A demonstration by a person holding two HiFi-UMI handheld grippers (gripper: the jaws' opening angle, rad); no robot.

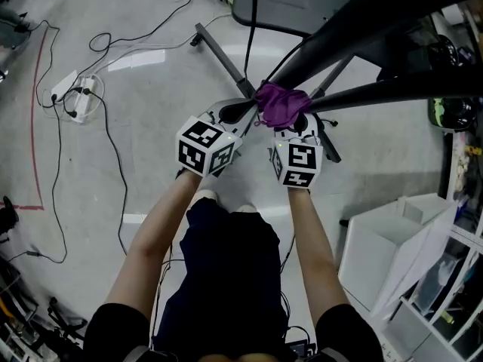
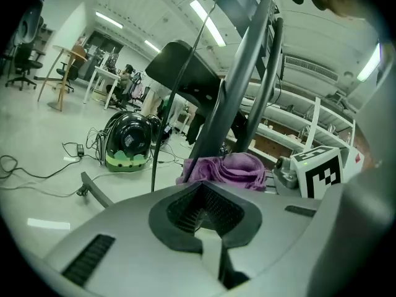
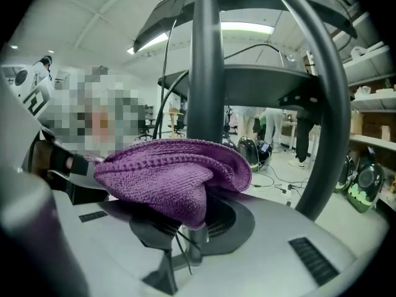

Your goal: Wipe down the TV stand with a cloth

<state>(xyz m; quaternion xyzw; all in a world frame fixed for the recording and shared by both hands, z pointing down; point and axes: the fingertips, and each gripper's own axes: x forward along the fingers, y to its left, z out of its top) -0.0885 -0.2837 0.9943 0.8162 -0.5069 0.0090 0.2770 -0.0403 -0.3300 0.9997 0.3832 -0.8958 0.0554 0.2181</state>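
Note:
A purple knitted cloth [image 1: 281,104] is bunched against the dark grey tubes of the TV stand [image 1: 362,21], just above its base leg [image 1: 223,55]. My right gripper [image 1: 292,121] is shut on the cloth [image 3: 173,175], which lies over the jaws and touches the upright post [image 3: 204,60]. My left gripper [image 1: 240,113] sits just left of the cloth, shut with nothing in it. In the left gripper view, the left gripper [image 2: 203,210] points at the cloth [image 2: 232,169] and the slanted posts [image 2: 238,85]. The cloth hides the right jaw tips.
A power strip [image 1: 75,93] with trailing cables lies on the floor at the left, beside a red tape line [image 1: 34,119]. White bins and shelving [image 1: 385,247] stand at the right. A black and green pack [image 2: 127,141] sits on the floor beyond the stand.

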